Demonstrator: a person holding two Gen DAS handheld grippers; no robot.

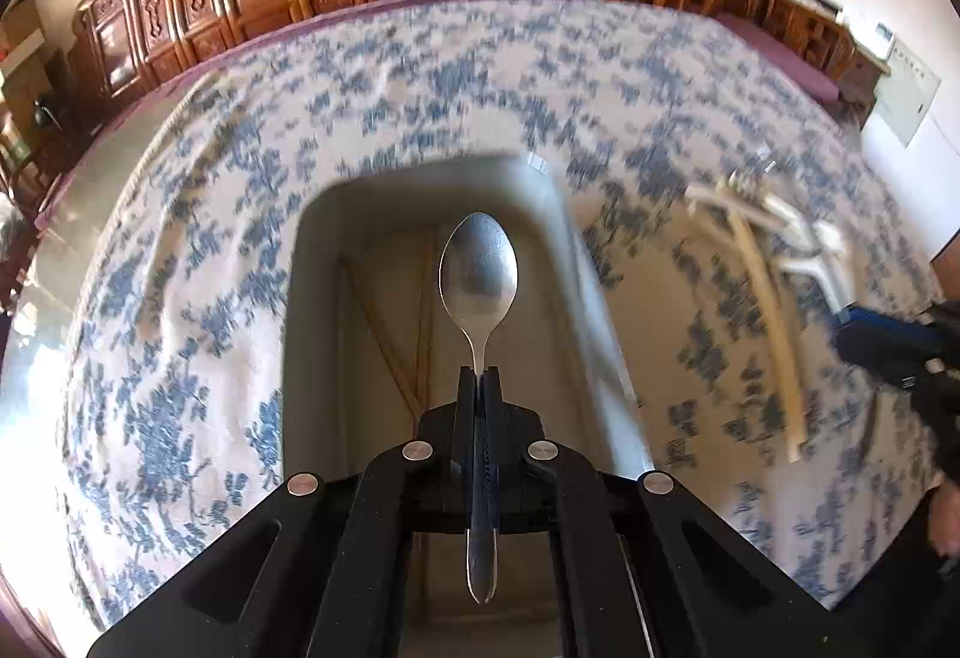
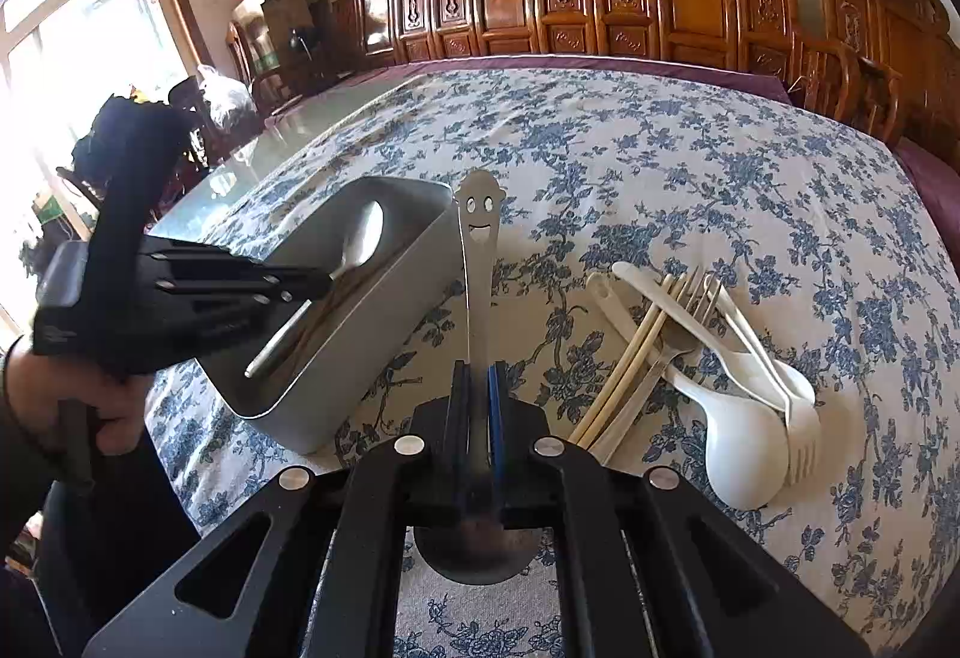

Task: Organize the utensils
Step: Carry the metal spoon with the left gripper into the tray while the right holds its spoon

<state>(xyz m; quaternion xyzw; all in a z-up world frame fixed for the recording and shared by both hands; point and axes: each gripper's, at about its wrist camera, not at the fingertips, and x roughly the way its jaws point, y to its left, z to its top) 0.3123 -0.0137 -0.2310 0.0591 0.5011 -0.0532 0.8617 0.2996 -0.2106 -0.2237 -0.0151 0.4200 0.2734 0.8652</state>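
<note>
Jaws clamped — 2 grippers, 1 spoon (image 1: 478,268) each.

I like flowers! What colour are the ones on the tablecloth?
Blue, on a white tablecloth; clearest in the right wrist view.

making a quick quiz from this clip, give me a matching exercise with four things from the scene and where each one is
Things:
1. plain steel spoon
2. smiley-handled utensil
3. white plastic spoon
4. grey box

Places:
A. lying on the floral tablecloth in the loose pile
B. clamped in the right gripper
C. standing on the cloth, chopsticks inside
D. clamped in the left gripper, over the box

Pairs: 1-D, 2-B, 3-A, 4-C
</note>
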